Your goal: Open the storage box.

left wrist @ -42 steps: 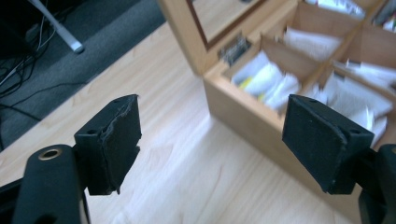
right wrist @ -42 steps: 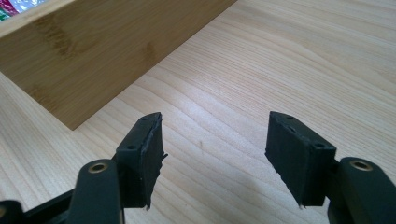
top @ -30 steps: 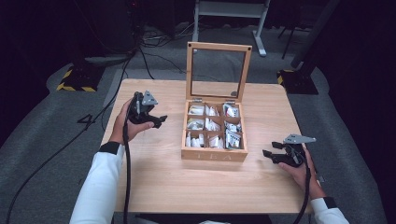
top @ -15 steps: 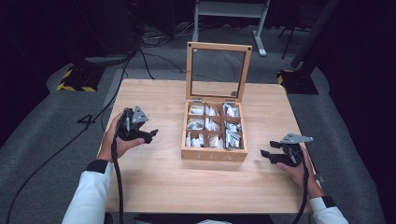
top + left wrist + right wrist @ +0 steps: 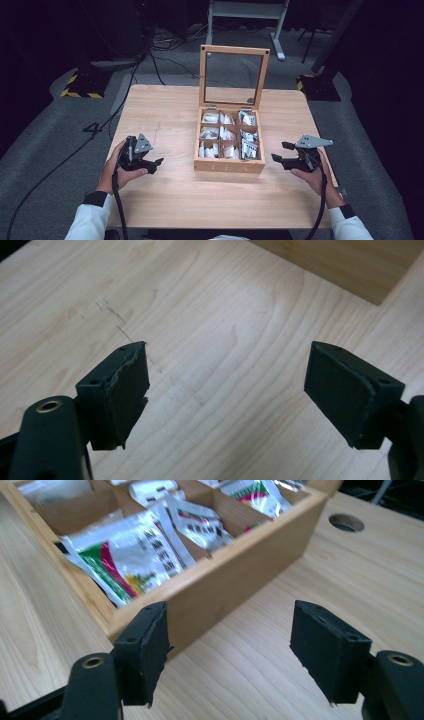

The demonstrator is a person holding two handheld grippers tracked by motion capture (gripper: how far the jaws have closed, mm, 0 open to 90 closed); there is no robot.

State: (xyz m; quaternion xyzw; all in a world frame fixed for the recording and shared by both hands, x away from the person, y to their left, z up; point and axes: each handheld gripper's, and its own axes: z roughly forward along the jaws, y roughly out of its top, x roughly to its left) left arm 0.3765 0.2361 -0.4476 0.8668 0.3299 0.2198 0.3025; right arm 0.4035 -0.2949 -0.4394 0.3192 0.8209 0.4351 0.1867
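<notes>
Open tea box [image 5: 229,150] at table [image 5: 170,115] centre, lid upright, packets [image 5: 135,550] in its compartments. Left gripper [image 5: 150,161] and right gripper [image 5: 281,154] flank it, jaws spread, empty. Probably a packet pick: approach from above, pinching one packet only.

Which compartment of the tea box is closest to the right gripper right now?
The front right compartment of the tea box, holding red-and-green sachets; it sits at the corner facing the right gripper.
</notes>
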